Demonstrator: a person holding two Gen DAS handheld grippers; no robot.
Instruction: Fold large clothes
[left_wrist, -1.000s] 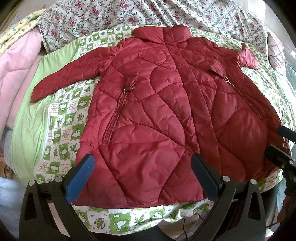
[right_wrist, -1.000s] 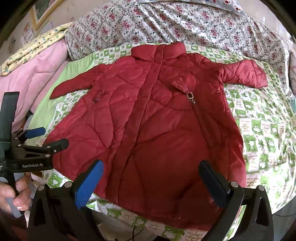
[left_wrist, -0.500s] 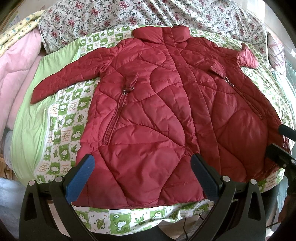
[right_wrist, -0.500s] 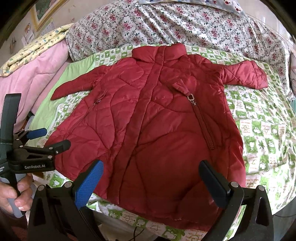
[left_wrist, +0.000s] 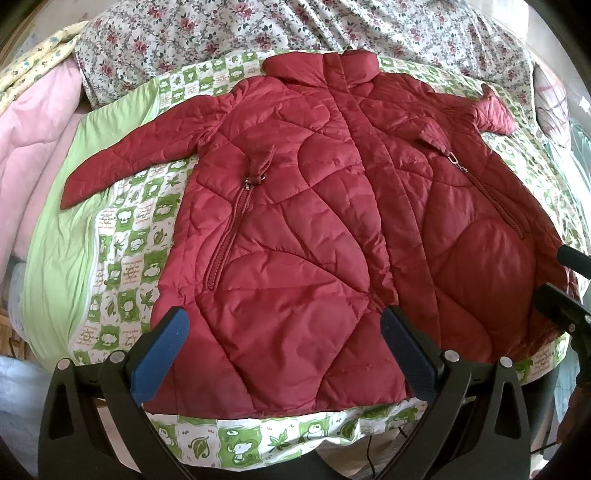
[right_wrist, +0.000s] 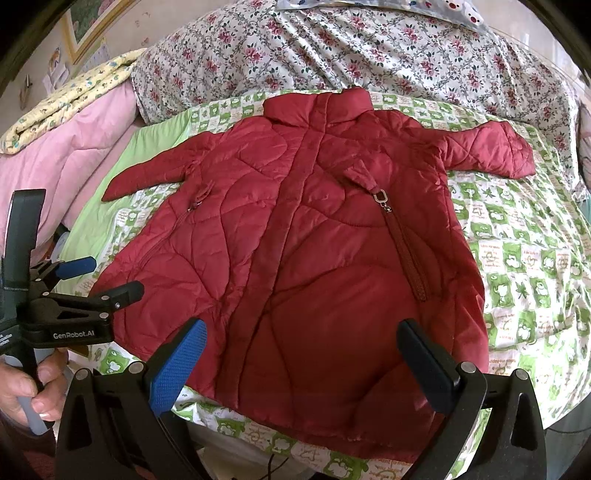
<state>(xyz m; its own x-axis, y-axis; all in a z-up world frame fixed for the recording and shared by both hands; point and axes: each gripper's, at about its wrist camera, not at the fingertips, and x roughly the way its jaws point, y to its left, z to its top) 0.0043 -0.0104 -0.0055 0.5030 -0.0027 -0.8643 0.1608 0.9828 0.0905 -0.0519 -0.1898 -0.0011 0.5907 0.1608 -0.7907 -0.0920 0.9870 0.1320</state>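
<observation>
A red quilted jacket (left_wrist: 325, 206) lies spread flat, front up, on a bed, collar far and hem near; it also shows in the right wrist view (right_wrist: 306, 251). Both sleeves stretch out sideways. My left gripper (left_wrist: 284, 325) is open and empty, hovering above the hem on the jacket's left half. My right gripper (right_wrist: 303, 339) is open and empty, above the hem on the right half. The left gripper also shows in the right wrist view (right_wrist: 103, 280), held in a hand at the left edge. The right gripper's fingers (left_wrist: 565, 295) poke in at the right edge of the left wrist view.
A green and white patterned sheet (left_wrist: 129, 236) lies under the jacket. A floral blanket (right_wrist: 369, 55) is bunched at the far side. A pink quilt (right_wrist: 74, 147) and a yellow one (right_wrist: 74, 88) are piled at the left. The bed's near edge (left_wrist: 258, 439) is just below the hem.
Both grippers have drifted very slightly; the jacket has not moved and nothing was taken hold of.
</observation>
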